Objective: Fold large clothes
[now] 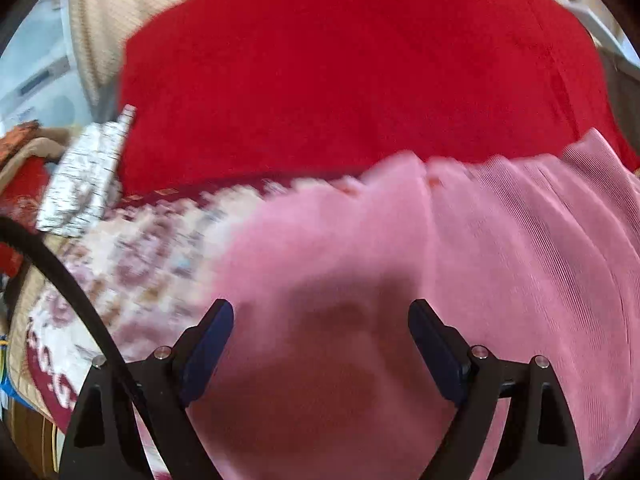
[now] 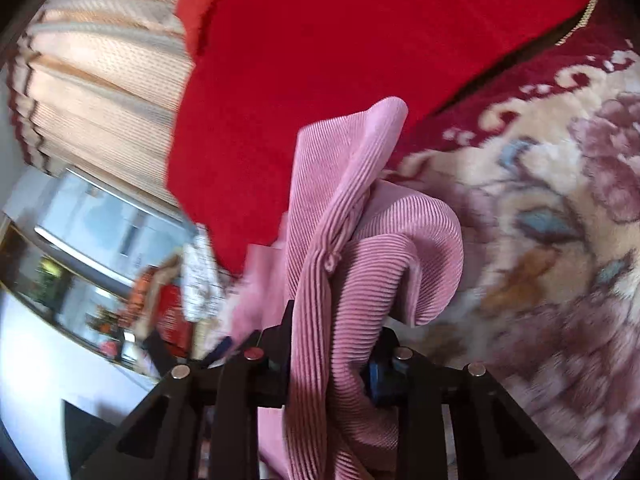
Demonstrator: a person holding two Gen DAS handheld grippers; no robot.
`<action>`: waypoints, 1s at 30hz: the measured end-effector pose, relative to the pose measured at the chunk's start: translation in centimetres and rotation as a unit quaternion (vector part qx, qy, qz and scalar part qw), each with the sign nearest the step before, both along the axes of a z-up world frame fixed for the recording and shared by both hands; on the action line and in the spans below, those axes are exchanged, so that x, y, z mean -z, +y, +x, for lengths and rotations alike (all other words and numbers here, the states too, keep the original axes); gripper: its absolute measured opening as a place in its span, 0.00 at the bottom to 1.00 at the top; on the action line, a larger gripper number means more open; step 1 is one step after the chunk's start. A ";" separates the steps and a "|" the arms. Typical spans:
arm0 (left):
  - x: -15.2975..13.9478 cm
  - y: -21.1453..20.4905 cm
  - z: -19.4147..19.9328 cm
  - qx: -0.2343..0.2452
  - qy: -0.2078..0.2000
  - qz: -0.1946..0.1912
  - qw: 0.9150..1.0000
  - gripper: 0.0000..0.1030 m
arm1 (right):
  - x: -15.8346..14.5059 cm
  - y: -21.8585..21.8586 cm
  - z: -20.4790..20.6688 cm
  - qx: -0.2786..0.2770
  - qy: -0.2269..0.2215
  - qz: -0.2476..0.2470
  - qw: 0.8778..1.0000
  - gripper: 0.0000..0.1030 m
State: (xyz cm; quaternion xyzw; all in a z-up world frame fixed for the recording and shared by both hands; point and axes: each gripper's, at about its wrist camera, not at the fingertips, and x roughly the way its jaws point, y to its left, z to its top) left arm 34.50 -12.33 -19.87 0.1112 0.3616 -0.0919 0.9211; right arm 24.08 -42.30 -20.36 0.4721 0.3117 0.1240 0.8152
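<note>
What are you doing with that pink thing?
A person is folding a pink ribbed garment on a flowery rug, using a handheld gripper in each hand. The right gripper is shut on a bunched-up part of the pink cloth, which loops up over it. The left gripper is open above another part of the same garment and holds nothing. A big red cloth lies behind it.

I'm counting one pink garment (image 2: 352,264), one red cushion (image 1: 352,72), one floral rug (image 2: 560,240) and two grippers: left (image 1: 321,320), right (image 2: 328,360).
</note>
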 end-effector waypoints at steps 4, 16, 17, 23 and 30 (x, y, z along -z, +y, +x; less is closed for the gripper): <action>-1.0 5.0 1.1 -0.053 -0.010 -0.027 0.998 0.87 | -3.3 2.4 0.9 -0.009 -0.003 0.024 1.000 0.28; -1.3 18.0 1.0 -0.148 -0.002 -0.097 0.984 0.87 | -5.5 16.6 12.0 -0.039 0.089 0.053 0.994 0.35; -1.2 18.5 1.1 -0.151 0.000 -0.101 0.983 0.87 | -4.7 18.1 13.4 -0.036 0.113 0.065 0.991 0.39; -0.8 20.7 1.2 -0.158 0.019 -0.121 0.980 0.87 | -1.0 21.8 17.2 -0.073 0.101 0.223 0.967 0.76; -0.7 19.5 0.3 -0.047 0.075 -0.201 0.976 0.87 | -6.6 17.1 13.0 -0.100 -0.031 0.161 0.981 0.76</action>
